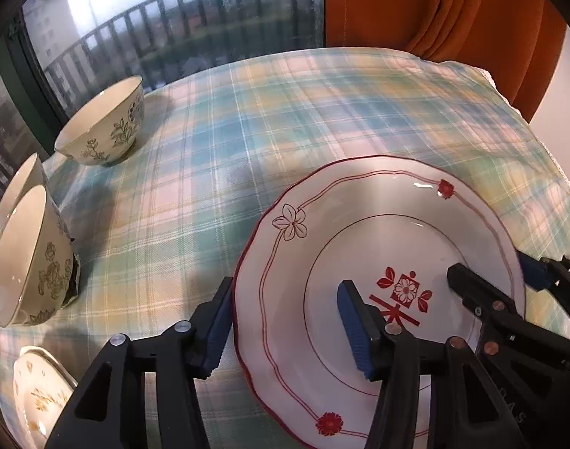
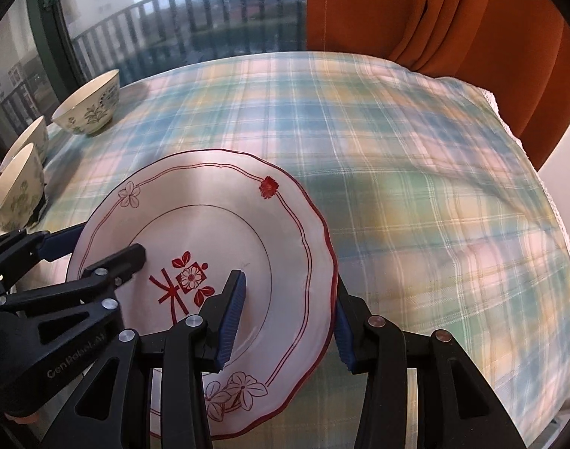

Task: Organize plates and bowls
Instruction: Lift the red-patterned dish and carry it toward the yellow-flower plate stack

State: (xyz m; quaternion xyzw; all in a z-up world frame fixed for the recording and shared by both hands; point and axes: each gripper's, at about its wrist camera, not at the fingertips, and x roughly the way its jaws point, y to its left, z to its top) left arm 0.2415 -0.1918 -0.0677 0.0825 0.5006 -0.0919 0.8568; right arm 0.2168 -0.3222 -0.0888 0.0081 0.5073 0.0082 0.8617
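I hold the plate (image 1: 378, 247) by opposite rims, my left gripper (image 1: 285, 333) and right gripper (image 2: 288, 321) straddling them; bare tablecloth (image 2: 415, 187) lies beyond.

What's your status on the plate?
Left gripper, right gripper: jaws straddle opposite rims of plate, grip unconfirmed. Bowls off to the left, nothing blocking.

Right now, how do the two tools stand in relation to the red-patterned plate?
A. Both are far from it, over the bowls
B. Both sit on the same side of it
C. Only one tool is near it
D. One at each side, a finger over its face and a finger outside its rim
D: the left tool straddles the left rim of the plate, and the right tool straddles its right rim.
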